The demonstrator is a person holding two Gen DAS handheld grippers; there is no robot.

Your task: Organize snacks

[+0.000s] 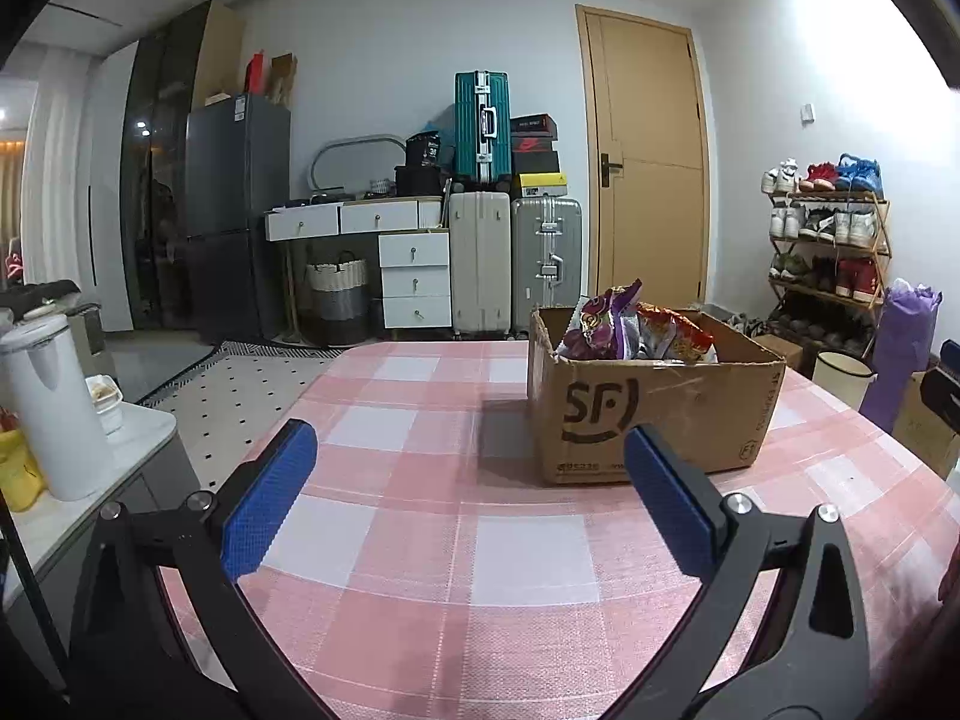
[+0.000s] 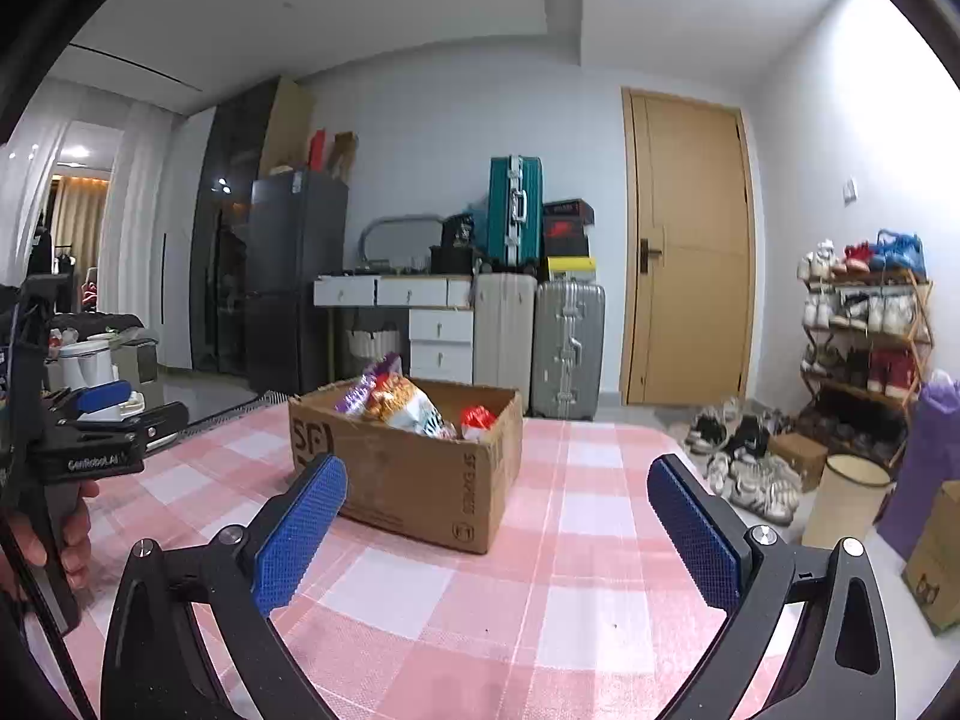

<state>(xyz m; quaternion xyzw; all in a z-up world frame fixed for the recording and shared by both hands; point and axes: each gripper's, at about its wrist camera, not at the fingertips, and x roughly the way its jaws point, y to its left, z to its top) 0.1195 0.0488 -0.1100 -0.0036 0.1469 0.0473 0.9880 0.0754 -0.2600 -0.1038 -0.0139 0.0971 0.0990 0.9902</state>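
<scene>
Snack packets (image 2: 401,405): all visible ones sit inside the cardboard box (image 1: 654,414), upright or leaning, tops above the rim. Purple bag (image 1: 603,324) at the box's left-rear as seen from the left wrist cam, red/orange bag (image 1: 675,330) just beside it, touching. Right wrist cam also shows a small red-and-white pack (image 2: 477,420) toward the box's right end. No packet seen loose on the cloth.

Box: flaps open, standing on the pink-checked tablecloth (image 1: 420,540), toward the far side of the table.

Tools: left gripper (image 1: 474,492) spread wide, nothing between the blue pads (image 1: 267,504); low over the cloth, short of the box. Right gripper (image 2: 498,534) likewise spread and unloaded, aimed at the box's near corner. A hand (image 2: 60,534) on the left tool's handle shows at the edge of the right wrist cam.

Step in hand, as a judgement: undecided. Layout fits either snacks gathered into the box w/ both tools backed off, or a full box waiting to be unpacked and sorted. Pics don't settle which.

Next move: no specific action can be prescribed. Any grasp on these bags would call for a light pinch at the top seam; film is thin, contents likely crush easily.

Surroundings: suitcases (image 1: 516,252), door (image 1: 648,162), shoe rack (image 1: 831,240) behind; white kettle (image 1: 51,402) on a side counter, left.
</scene>
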